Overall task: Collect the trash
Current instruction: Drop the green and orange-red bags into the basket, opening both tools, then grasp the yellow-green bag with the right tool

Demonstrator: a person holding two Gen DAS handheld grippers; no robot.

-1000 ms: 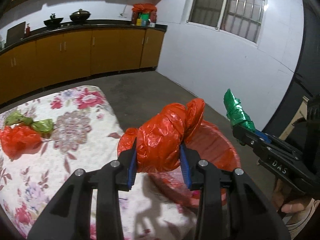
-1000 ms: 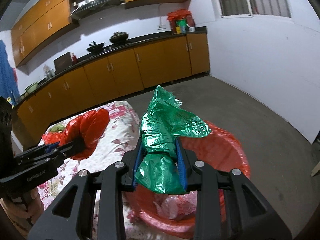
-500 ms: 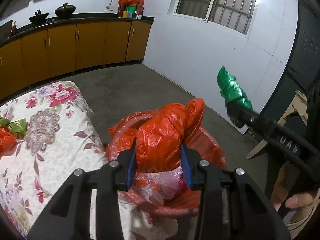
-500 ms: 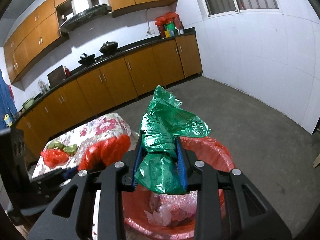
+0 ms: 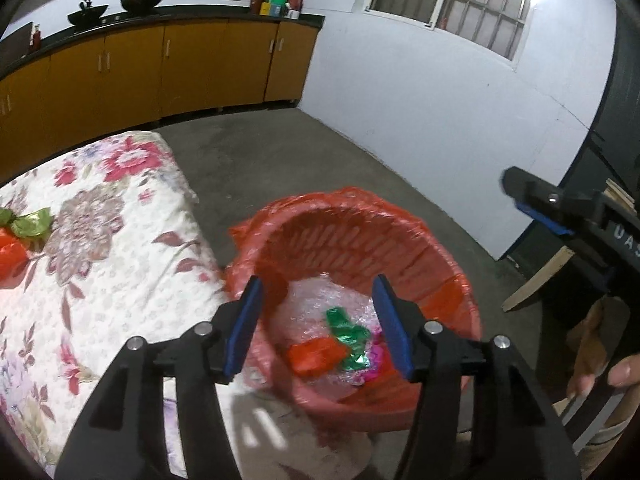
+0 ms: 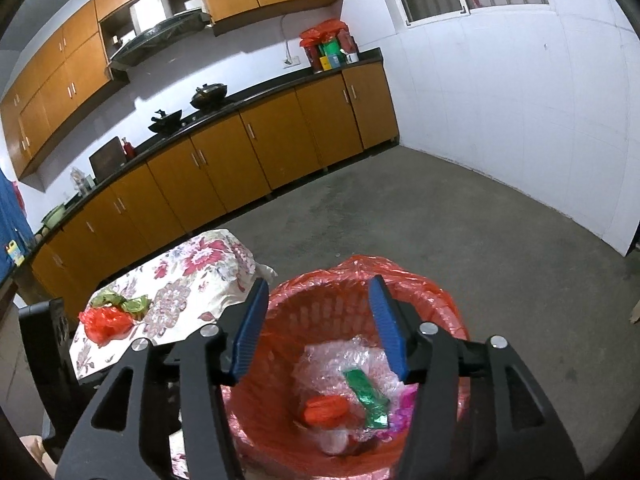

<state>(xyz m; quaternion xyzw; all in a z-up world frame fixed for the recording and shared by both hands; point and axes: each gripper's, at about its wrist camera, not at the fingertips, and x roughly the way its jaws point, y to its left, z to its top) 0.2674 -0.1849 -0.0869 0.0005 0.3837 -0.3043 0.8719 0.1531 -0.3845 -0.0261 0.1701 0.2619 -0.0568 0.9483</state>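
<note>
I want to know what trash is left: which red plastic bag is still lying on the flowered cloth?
The red bag beside the green wrapper on the flowered cloth; the other red bag already lies inside the red basket.

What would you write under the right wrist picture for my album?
Open right gripper above the red bin, red bag and green bag inside.

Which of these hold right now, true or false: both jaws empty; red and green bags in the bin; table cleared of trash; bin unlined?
1. Both sets of jaws are empty. True: the left gripper and right gripper are opening with nothing between them.
2. The red bag and green bag lie in the bin. True.
3. The table is cleared of trash. False: a red bag and a green wrapper remain.
4. The bin is unlined. False: a red liner covers it.
</note>
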